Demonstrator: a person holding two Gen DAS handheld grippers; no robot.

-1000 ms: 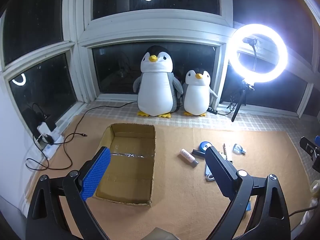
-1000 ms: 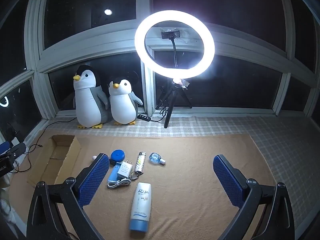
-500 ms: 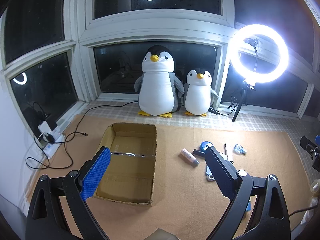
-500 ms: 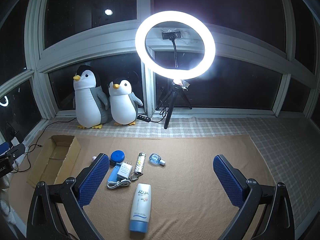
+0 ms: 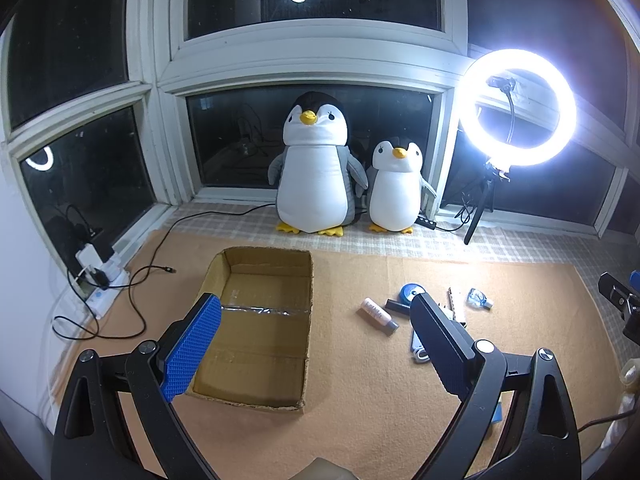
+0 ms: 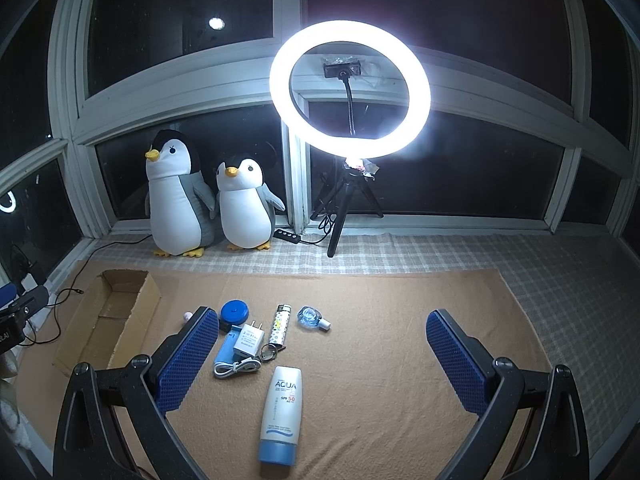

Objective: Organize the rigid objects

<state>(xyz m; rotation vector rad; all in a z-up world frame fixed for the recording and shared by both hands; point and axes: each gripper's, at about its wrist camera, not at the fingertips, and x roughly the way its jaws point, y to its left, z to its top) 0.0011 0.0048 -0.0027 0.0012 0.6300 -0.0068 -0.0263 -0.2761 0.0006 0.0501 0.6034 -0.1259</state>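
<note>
An open, empty cardboard box [image 5: 256, 320] lies on the tan mat, also in the right wrist view [image 6: 108, 320]. Right of it lie small items: a white AQUA sunscreen tube [image 6: 280, 412], a white charger plug [image 6: 249, 340], a blue power bank with cable [image 6: 226, 350], a round blue case [image 6: 235, 311], a patterned lighter [image 6: 280, 326], a small clear bottle [image 6: 312, 317] and a pink tube [image 5: 378, 314]. My left gripper [image 5: 316, 344] is open and empty above the box's right wall. My right gripper [image 6: 322, 356] is open and empty above the items.
Two plush penguins [image 5: 316, 168] stand by the window at the back. A lit ring light on a tripod [image 6: 350, 92] stands to their right. A power strip with cables [image 5: 100, 276] lies at the left edge. A checked cloth [image 6: 440, 252] borders the mat.
The left wrist view has drifted slightly, so the scene sits a little more to the right. The right gripper is nearly still. No object has moved.
</note>
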